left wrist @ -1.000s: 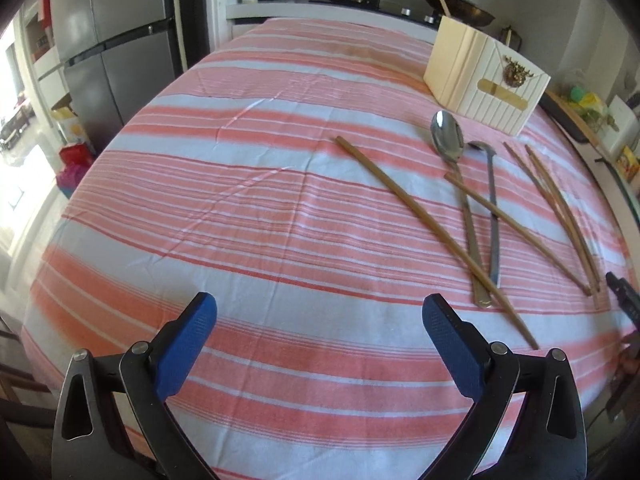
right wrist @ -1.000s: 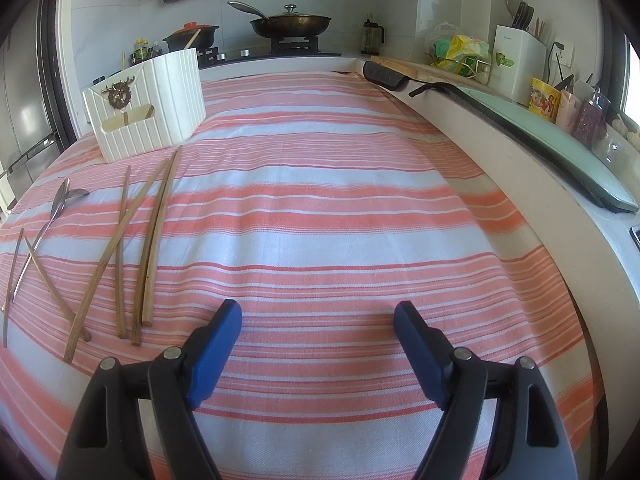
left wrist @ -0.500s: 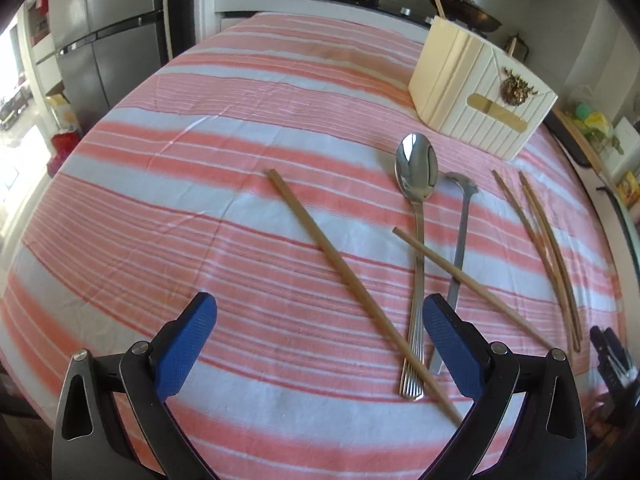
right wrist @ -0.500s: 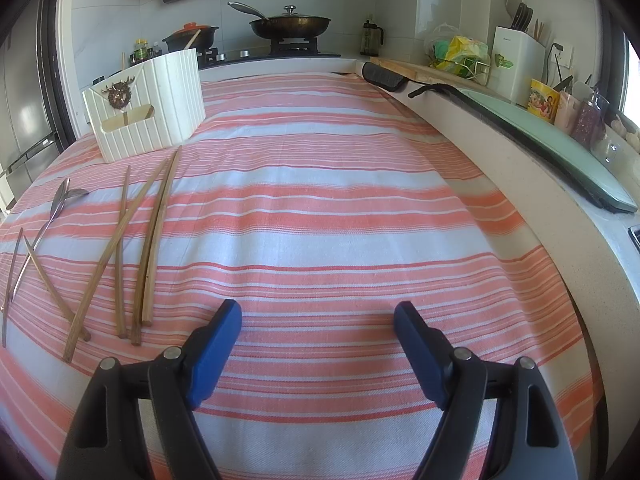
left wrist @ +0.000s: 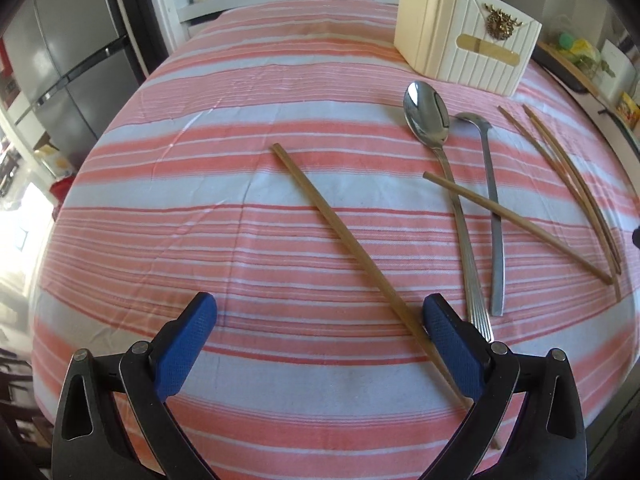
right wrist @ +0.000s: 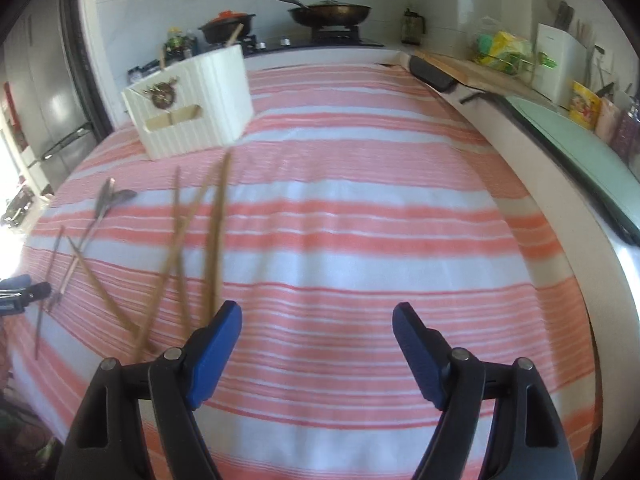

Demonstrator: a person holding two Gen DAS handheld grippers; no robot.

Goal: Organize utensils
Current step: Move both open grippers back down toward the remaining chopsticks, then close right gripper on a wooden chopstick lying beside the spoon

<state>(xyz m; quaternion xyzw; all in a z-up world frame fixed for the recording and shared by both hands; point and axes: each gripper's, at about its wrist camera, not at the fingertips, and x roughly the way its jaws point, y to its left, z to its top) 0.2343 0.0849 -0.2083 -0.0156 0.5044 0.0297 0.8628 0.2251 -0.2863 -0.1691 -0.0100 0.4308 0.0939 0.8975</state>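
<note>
Left gripper (left wrist: 316,312) jaws wide, empty, over a long wooden chopstick (left wrist: 352,246) on the striped-cloth desk (left wrist: 160,208). Steel spoon (left wrist: 442,184) beside it. Ribbed cream holder (left wrist: 464,50) behind. Right gripper (right wrist: 317,322) jaws wide, just narrowing slightly, nothing between.

Glossy metal spoon (left wrist: 426,114), matt wooden chopsticks (left wrist: 352,248), striped cloth (left wrist: 200,208).

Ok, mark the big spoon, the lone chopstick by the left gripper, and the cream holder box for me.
big spoon (left wrist: 426,114), left wrist view, middle of its bowl.
lone chopstick (left wrist: 344,236), left wrist view, midway along its shaft.
cream holder box (left wrist: 472,62), left wrist view, ribbed front wall below the gold badge.
</note>
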